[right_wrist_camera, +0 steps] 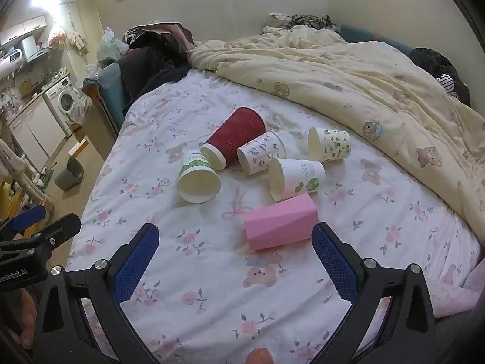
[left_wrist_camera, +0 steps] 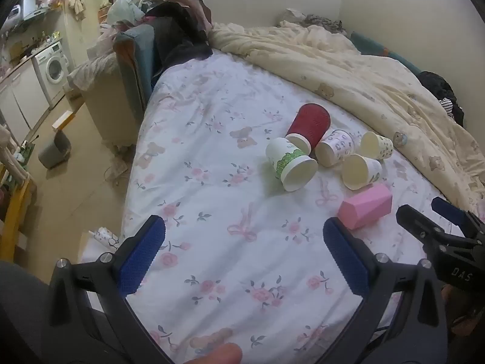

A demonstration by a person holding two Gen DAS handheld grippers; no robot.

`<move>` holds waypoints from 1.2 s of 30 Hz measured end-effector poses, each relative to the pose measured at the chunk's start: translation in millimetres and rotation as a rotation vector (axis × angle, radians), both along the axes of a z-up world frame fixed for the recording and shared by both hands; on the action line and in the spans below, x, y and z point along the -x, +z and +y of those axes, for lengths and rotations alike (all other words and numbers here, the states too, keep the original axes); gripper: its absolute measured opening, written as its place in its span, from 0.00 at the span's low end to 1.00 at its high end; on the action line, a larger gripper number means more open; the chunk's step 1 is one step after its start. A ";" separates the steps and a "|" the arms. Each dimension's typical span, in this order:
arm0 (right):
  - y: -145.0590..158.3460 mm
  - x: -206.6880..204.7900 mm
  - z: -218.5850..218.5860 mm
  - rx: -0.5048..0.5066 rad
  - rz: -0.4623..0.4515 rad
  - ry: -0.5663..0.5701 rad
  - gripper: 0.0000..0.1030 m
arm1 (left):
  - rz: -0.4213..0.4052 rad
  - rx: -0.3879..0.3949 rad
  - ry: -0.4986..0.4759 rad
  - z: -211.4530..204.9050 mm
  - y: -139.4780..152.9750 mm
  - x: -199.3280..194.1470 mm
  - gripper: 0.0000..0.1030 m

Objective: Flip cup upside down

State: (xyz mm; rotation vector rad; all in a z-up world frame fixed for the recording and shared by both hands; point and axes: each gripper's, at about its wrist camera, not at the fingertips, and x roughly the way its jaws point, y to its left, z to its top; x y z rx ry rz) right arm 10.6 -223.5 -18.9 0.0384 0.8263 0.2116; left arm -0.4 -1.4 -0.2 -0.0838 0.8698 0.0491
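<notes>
Several cups lie on their sides on the floral bed sheet (right_wrist_camera: 212,297). A pink faceted cup (right_wrist_camera: 280,226) lies nearest, just beyond my right gripper (right_wrist_camera: 235,257), which is open and empty. Behind it lie a white cup with green print (right_wrist_camera: 198,179), a red ribbed cup (right_wrist_camera: 235,141), and three patterned paper cups (right_wrist_camera: 295,177). My left gripper (left_wrist_camera: 244,254) is open and empty, over bare sheet. In its view the pink cup (left_wrist_camera: 365,209) is to the right, the green-print cup (left_wrist_camera: 291,163) and red cup (left_wrist_camera: 309,124) farther off.
A cream bear-print duvet (right_wrist_camera: 348,85) is bunched along the far and right side of the bed. The bed's left edge drops to the floor, with a grey bin (left_wrist_camera: 56,148). Clothes pile (left_wrist_camera: 178,30) at the head. The right gripper shows in the left wrist view (left_wrist_camera: 436,221).
</notes>
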 end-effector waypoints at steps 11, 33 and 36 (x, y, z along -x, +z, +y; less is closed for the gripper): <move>-0.7 1.5 4.7 0.012 -0.005 0.000 1.00 | 0.014 0.008 0.005 2.5 -1.4 -0.4 1.00; -0.4 -0.6 3.1 0.009 -0.004 0.001 1.00 | 0.017 0.019 0.001 1.2 1.1 0.3 1.00; -0.4 -0.5 3.1 0.011 -0.005 0.002 1.00 | 0.016 0.021 0.000 1.5 0.2 0.7 1.00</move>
